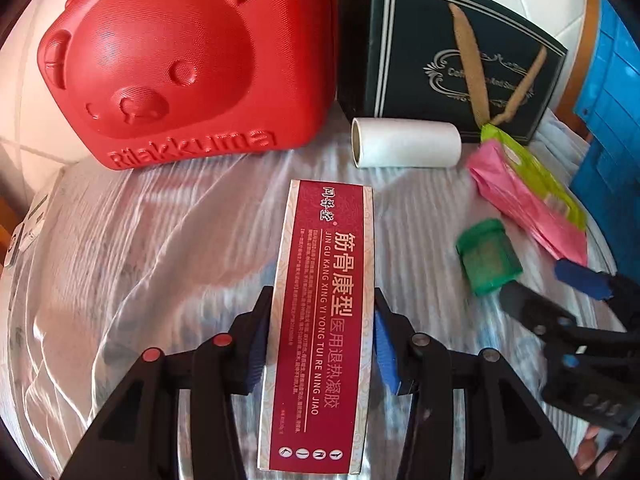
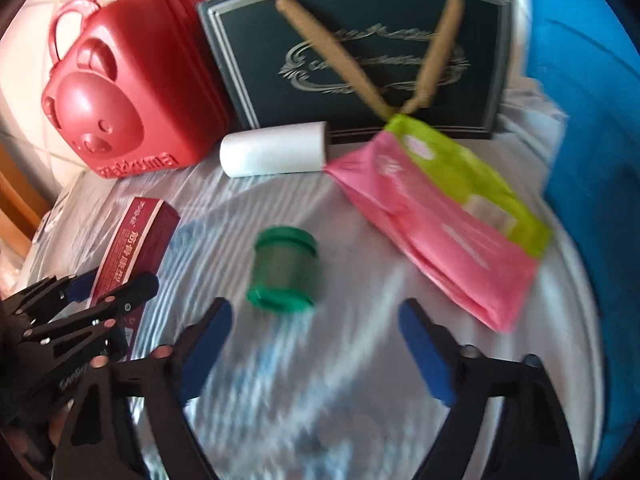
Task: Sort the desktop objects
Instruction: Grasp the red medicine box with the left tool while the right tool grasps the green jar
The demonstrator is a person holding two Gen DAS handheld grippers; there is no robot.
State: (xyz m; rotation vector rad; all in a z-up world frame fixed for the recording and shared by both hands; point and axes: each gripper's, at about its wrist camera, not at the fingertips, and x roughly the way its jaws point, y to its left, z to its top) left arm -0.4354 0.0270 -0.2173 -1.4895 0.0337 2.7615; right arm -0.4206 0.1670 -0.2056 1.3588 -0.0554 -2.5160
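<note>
A long red medicine box [image 1: 320, 320] lies on the white cloth, and my left gripper [image 1: 322, 294] is shut on it, a blue pad pressed to each long side. The right wrist view shows that same gripper [image 2: 116, 280] at lower left, astride the box [image 2: 136, 240]. A small green jar [image 2: 284, 268] lies on its side mid-cloth. My right gripper [image 2: 314, 306] stands open just short of it, with nothing between its fingers. In the left wrist view the right gripper [image 1: 540, 284] sits beside the jar [image 1: 488, 256].
A red bear-shaped case [image 1: 168, 60] and a dark box [image 1: 432, 52] with two brown sticks on it stand at the back. A white roll [image 1: 406, 144] lies before them. Pink and green packets [image 2: 440, 216] lie to the right, beside a blue crate [image 2: 592, 184].
</note>
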